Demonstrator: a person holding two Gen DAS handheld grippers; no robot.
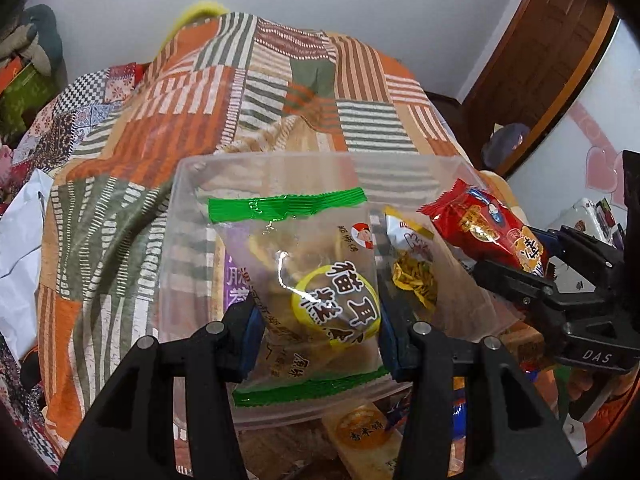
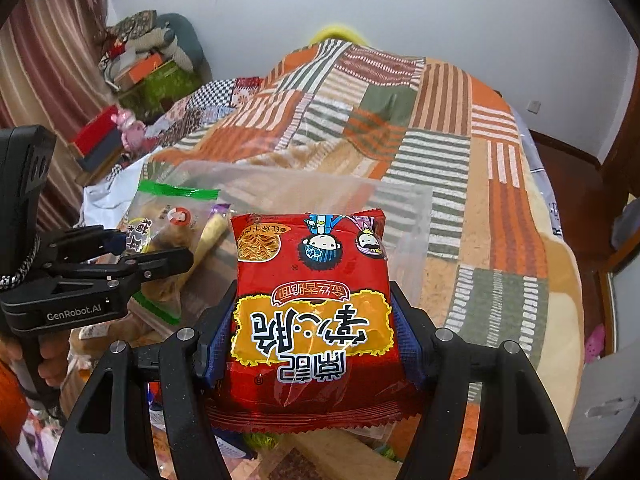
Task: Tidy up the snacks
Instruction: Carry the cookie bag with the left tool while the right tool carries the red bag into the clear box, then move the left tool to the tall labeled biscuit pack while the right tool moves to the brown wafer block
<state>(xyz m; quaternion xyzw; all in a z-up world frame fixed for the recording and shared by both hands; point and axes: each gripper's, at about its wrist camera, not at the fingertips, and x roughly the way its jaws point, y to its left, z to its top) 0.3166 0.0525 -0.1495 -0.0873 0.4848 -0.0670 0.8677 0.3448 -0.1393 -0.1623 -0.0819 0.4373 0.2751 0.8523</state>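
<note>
- The left tongs (image 1: 318, 334) are closed on a see-through snack bag with green sealed ends (image 1: 308, 280). Each blue pad presses one side of the bag.
- This bag has a yellow round label with black writing. It hangs over the open top of a clear plastic box (image 1: 188, 216).
- The clear plastic box sits on a bed with a striped orange, green and white patchwork blanket (image 1: 168, 120), near the bed's near edge.
- Inside the box, just beside the see-through bag, stands a small yellow and white snack packet (image 1: 408, 256).
- The right tongs (image 2: 312, 328) are closed on a red noodle snack packet with cartoon faces (image 2: 312, 280). The blue pads squeeze its two sides.
- The red packet is in the air, above the near right part of the clear box (image 2: 412, 216).
- In the left wrist view, the right tongs (image 1: 516, 256) come in from the right side with the red packet (image 1: 484, 228) pointing toward the box.
- In the right wrist view, the left tongs (image 2: 152, 248) come in from the left with the see-through bag (image 2: 168, 224).
- A tan wrapped biscuit bar with an orange round label (image 1: 364, 436) lies just in front of the box, at the near edge of the bed.
- A white plastic bag (image 1: 20, 240) lies by the left edge of the bed.
</note>
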